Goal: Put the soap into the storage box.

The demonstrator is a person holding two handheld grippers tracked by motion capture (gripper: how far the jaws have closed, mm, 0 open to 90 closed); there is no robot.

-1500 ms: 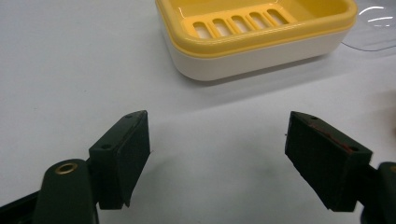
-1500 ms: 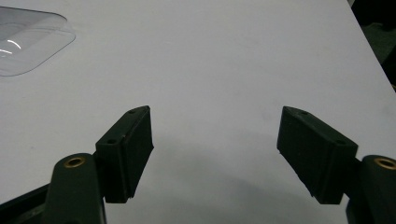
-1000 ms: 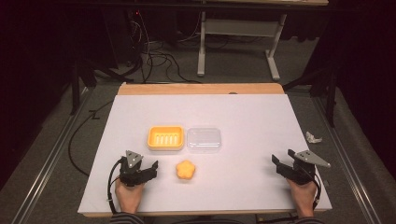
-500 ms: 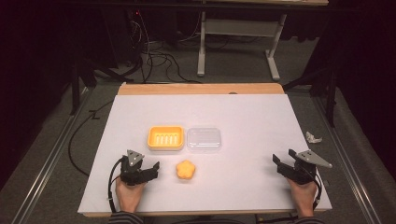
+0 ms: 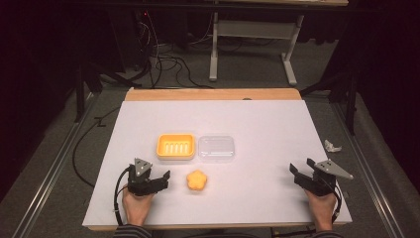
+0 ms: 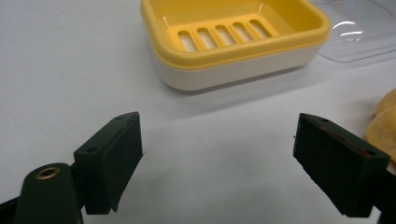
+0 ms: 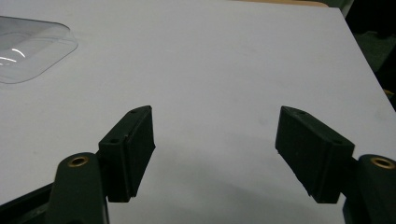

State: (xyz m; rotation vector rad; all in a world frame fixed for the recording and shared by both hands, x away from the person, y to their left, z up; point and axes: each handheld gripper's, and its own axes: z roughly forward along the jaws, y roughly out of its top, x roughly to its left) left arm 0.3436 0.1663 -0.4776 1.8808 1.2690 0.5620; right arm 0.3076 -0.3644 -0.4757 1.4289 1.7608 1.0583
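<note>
Tabletop (image 5: 257, 119): white sheet over it, bare wood strip along the far edge. Yellow soap dish (image 5: 175, 146) with slotted insert sits left of centre. Clear plastic lid (image 5: 216, 148) right beside it on the side toward the right edge, roughly mid-table; can't tell if they touch. Orange flower-shaped soap (image 5: 197, 180) lies nearer the front edge, apart from both. Far half and right side bare. Crumpled white scrap (image 5: 332, 146) on the floor (image 5: 366, 148) off the right edge.

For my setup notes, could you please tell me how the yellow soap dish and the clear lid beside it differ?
The yellow soap dish is opaque with a slotted floor; the clear lid is see-through and unslotted. The dish sits left of the lid. Both are rounded rectangles of similar footprint, side by side on the white table.
</note>
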